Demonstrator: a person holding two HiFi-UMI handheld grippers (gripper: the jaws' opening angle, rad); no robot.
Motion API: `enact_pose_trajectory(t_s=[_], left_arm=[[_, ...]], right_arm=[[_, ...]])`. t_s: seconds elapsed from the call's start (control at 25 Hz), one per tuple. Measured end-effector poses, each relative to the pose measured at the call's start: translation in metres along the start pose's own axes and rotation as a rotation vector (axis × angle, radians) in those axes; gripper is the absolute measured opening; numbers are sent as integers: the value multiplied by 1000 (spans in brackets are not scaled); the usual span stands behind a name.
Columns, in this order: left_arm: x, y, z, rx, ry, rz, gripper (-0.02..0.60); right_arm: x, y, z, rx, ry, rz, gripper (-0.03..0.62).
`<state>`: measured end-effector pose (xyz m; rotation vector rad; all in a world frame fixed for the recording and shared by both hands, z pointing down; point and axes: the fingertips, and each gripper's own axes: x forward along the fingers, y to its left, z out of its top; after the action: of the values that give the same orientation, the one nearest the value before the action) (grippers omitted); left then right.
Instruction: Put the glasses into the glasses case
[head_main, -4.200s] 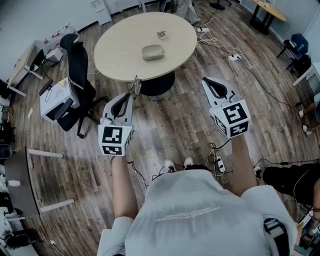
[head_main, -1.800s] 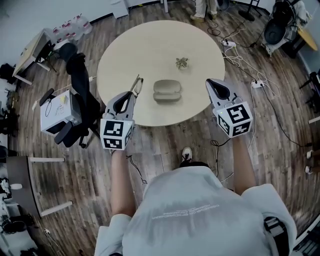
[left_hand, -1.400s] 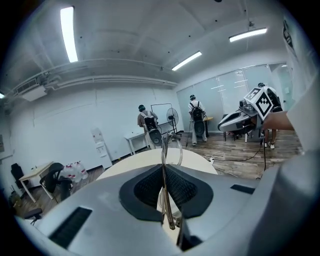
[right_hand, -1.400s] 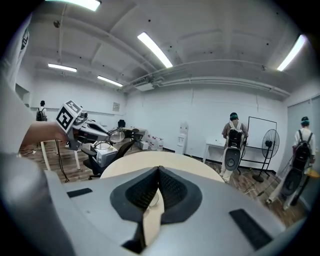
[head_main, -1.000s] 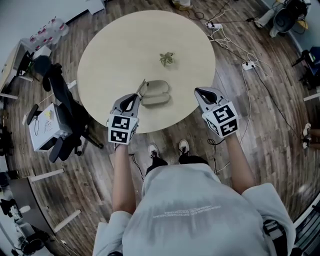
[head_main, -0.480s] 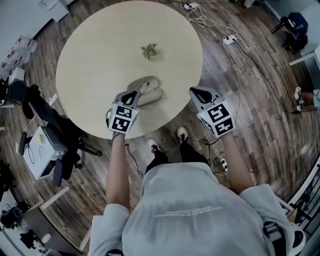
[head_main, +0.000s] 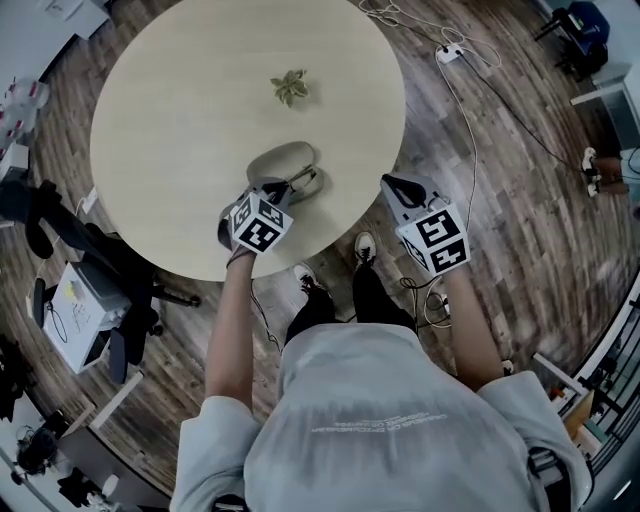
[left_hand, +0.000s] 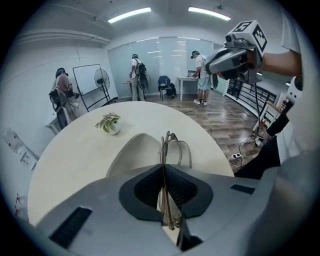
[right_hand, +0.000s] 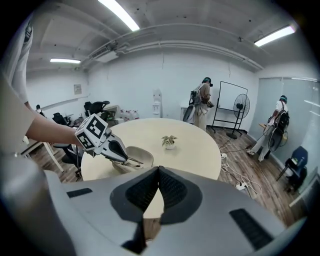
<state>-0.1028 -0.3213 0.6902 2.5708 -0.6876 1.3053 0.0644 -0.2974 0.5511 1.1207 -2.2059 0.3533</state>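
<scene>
Both arms out in front, forearms bare, short sleeves. L gripper (head_main: 287, 188) pitched steeply down; its marker cube (head_main: 262, 222) is rolled, one corner twd the head cam. L forearm (head_main: 230, 330) runs nearly straight fwd. L jaws pinched together on glasses (left_hand: 175, 150): thin frame clamped edge-on btw the pads, lenses sticking out past the tips. R gripper (head_main: 393, 184) well apart on the R side, tilted down less steeply, seen high up in the L gripper view. R jaws closed tip to tip, nothing btw them. R forearm (head_main: 465, 320) angles slightly outward. Hands mostly hidden behind the cubes.
</scene>
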Motion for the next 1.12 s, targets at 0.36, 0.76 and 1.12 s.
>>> enact_pose_trajectory(t_s=[0.36,0.76,1.12], left_arm=[[31,-28,-22,62,122,-76,24],[41,-38,-26,-4,81,-54,25],[14,-23,-15,-220,9,-44,138]], right_arm=[[0,-6,-20,46,8,-1,2],[-4,-1,-25,48,17,13,2],[-22,-3,-17,27,-29,-11,3]])
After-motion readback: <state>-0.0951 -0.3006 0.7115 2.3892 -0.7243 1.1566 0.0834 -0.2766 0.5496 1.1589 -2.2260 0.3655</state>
